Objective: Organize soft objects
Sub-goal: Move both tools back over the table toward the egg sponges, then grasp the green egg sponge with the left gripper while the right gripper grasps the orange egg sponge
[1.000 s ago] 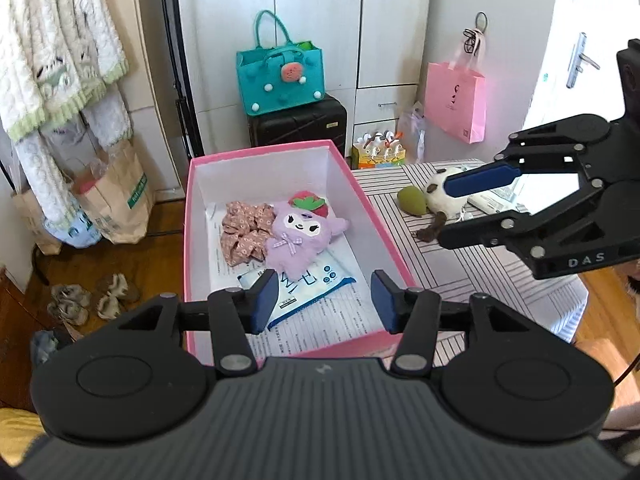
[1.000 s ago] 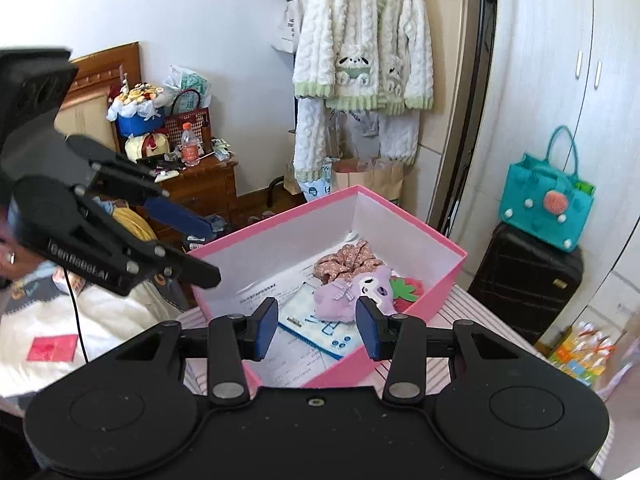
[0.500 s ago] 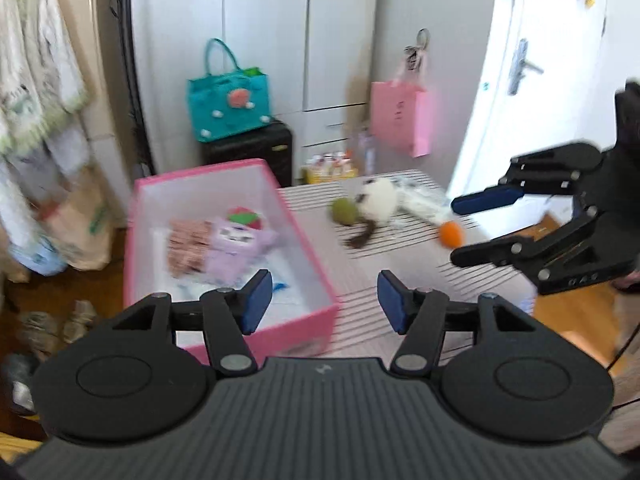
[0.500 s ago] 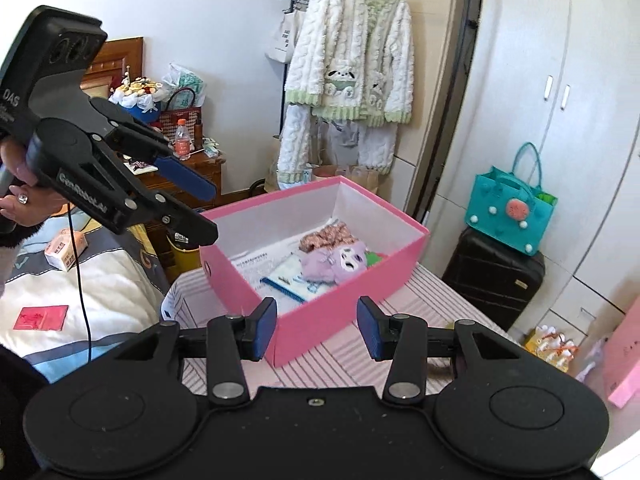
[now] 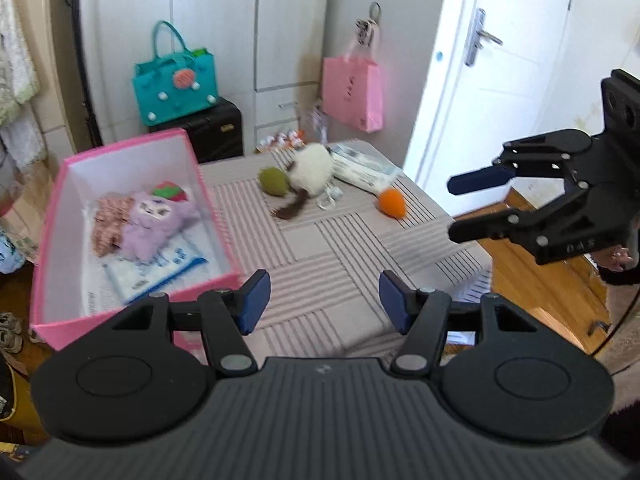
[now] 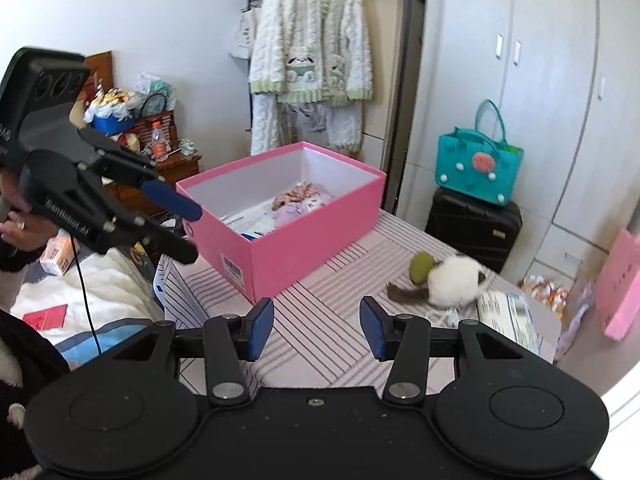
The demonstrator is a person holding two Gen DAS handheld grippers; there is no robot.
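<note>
A pink box point(image 5: 128, 146) stands on the striped table point(image 5: 332, 256) and holds a purple plush point(image 5: 154, 224), a brownish scrunchie point(image 5: 108, 220) and a blue-white packet. Beyond it lie a white plush point(image 5: 312, 172), a green ball point(image 5: 274, 181) and an orange ball point(image 5: 392, 203). My left gripper point(image 5: 324, 300) hovers open over the near table, nothing between its fingers. At the right, my right gripper point(image 5: 452, 209) hangs beside the table edge. Its jaws are opening and empty. In the right wrist view, the right gripper point(image 6: 317, 328) faces the box point(image 6: 304, 244) and the white plush point(image 6: 454, 280).
A wipes packet point(image 5: 364, 168) lies at the table's far edge. Behind stand a teal bag point(image 5: 176, 80) on a black suitcase point(image 5: 216, 128), a pink bag point(image 5: 352, 92) and a white door. A bed point(image 6: 100, 292) and a hanging fleece jacket point(image 6: 308, 40) are at left.
Both grippers have swung right, away from the box toward the loose toys. The orange ball has come into the left view. Both pairs of jaws stand wider.
</note>
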